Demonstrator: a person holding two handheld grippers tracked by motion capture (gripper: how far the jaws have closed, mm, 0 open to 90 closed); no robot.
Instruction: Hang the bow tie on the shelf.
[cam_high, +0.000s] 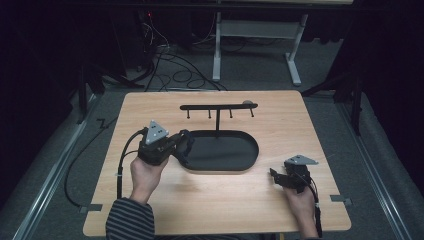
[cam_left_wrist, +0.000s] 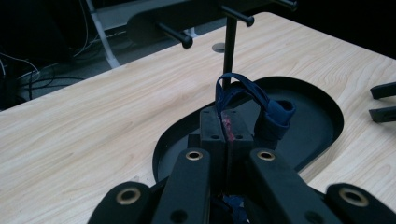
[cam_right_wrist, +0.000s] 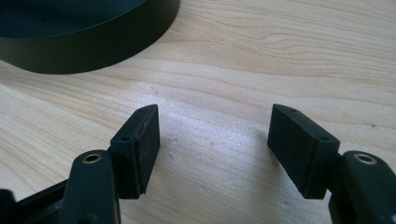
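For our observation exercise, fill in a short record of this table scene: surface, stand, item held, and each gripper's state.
surface: wooden table
stand: black rack with pegs rising from an oval black tray
item held: dark blue strap, looped above the tray
left gripper: shut on the strap, over the tray's left end
right gripper: open, nothing between its fingers, low over the bare wood right of the tray

Left gripper (cam_high: 186, 146) jaws clamped together, raised off table; right gripper (cam_high: 274, 174) jaws spread apart, low.
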